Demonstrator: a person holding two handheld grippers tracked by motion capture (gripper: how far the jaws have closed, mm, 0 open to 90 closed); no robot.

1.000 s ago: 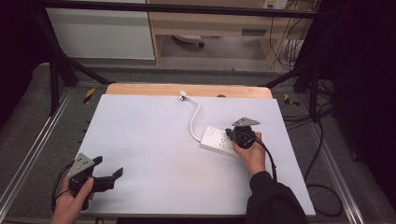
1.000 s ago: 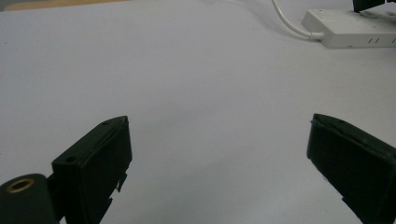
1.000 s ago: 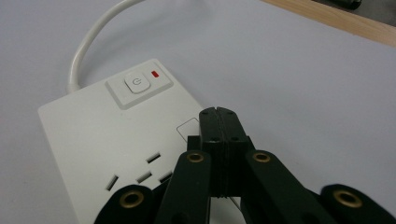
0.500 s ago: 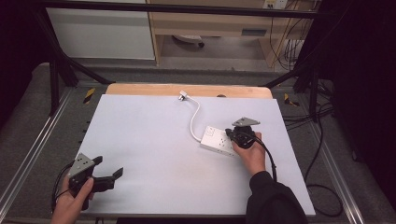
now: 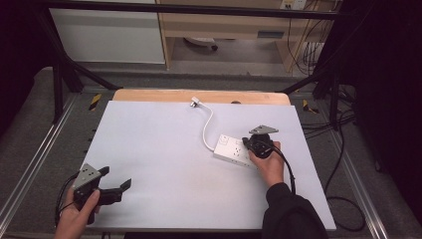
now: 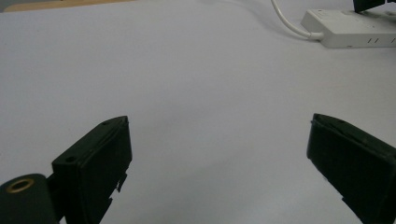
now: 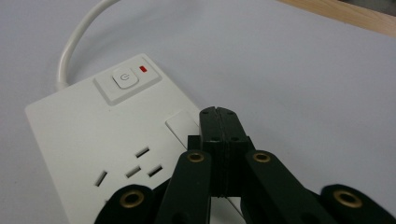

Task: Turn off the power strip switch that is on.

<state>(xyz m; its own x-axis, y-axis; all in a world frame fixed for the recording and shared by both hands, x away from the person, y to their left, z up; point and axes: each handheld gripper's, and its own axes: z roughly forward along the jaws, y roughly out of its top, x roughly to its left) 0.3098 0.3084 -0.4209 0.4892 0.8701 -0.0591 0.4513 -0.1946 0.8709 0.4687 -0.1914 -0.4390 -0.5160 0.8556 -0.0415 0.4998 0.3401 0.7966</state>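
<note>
Your right gripper sits over the white power strip, which lies on the white table at about 3 o'clock from the table's centre, its long side angled so the cord end points toward 11 o'clock. In the right gripper view the 2 jaws are pressed flat together with nothing between them, their joined tip resting on or just above the strip's top face beside a small blank white panel; I cannot tell whether it actually touches. Keeping them shut like this gives you 1 narrow, stiff point, which reads as the right shape for pressing rather than grasping, and the power button with its red indicator lies toward 10 o'clock from that tip, so a short push in that direction would probably reach it. The white cable curves away toward 12 o'clock and ends at a plug near the wooden far edge, lying loose and out of your way. Your left gripper rests down at 7 o'clock, well apart from the strip, jaws spread wide and empty over bare table; parked there it neither steadies the strip nor blocks your view, though you may want it nearer if the strip slides under pressure.
</note>
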